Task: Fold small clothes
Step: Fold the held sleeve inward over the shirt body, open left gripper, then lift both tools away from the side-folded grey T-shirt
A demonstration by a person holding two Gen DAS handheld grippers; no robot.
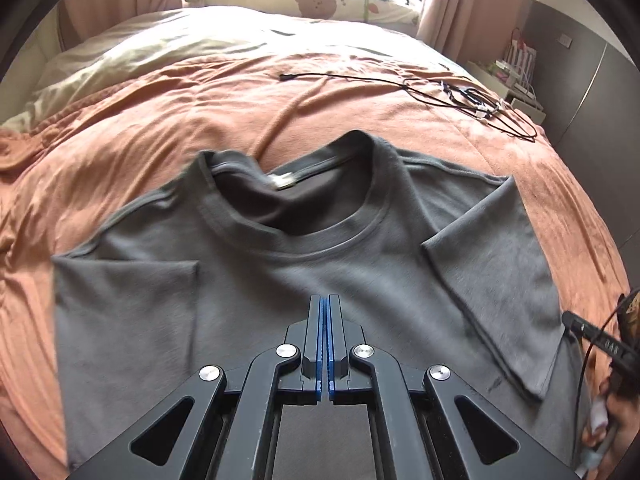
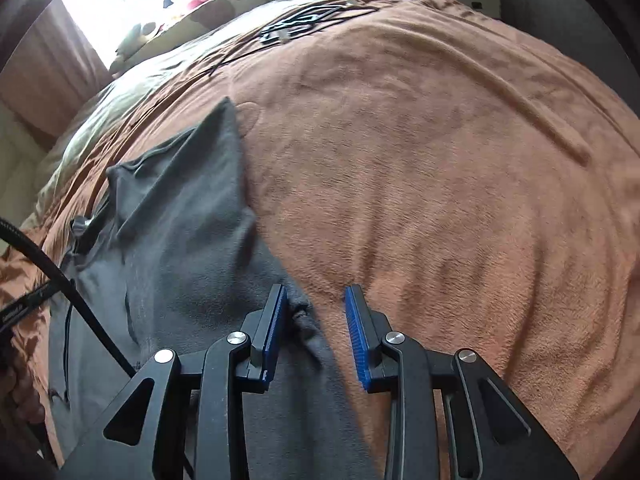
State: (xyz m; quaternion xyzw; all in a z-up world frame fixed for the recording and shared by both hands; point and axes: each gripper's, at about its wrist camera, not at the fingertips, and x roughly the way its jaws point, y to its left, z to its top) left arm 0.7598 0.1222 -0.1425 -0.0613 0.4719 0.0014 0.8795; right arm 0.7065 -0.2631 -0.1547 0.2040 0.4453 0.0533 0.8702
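A home bedroom: a bed under an orange fleece blanket (image 1: 360, 92), a bear-print pillow (image 1: 312, 2) and plush toys at the far end, pink curtains (image 1: 440, 4) beside the bright window.

The orange blanket (image 2: 440, 160) to the right of the grey T-shirt (image 1: 304, 264) lies bare and open, wide room for a gripper to pass. Beyond the collar the blanket is also free, up to a tangle of black cables (image 1: 472, 100) at the far right of the bed. The right gripper (image 2: 316, 300) stands with its jaws apart over the shirt's edge; the left gripper (image 1: 324, 300), jaws pressed together, sits above the shirt's chest
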